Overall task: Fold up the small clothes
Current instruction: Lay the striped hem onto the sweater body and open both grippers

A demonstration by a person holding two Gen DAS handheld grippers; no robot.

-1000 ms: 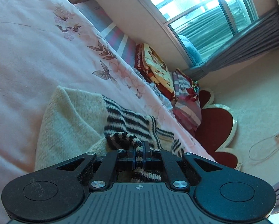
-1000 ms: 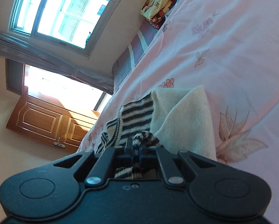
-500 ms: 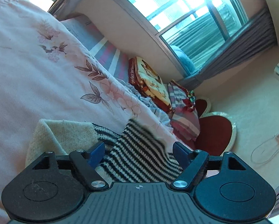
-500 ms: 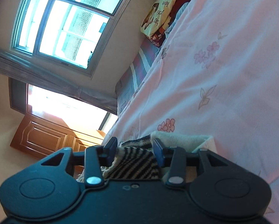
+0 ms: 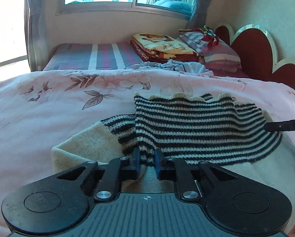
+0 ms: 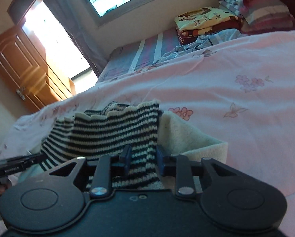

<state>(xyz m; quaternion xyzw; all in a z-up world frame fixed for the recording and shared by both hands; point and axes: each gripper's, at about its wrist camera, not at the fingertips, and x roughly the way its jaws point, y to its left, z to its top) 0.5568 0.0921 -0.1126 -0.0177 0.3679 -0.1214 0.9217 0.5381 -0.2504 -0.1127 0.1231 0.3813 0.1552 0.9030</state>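
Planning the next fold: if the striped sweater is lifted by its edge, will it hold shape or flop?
Likely floppy: the sweater sags and ripples between the left tool and right tool. Probably light, since it lies in soft folds on the bedspread. The knit looks grippy, so slipping seems unlikely.

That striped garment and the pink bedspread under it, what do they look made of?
The striped garment looks like knitted wool or acrylic yarn: visible stitch rows, fuzzy matte surface, scalloped cream edge. The pink bedspread seems a soft brushed cotton or fleece, matte, with a printed floral pattern. The exact fibre cannot be told.
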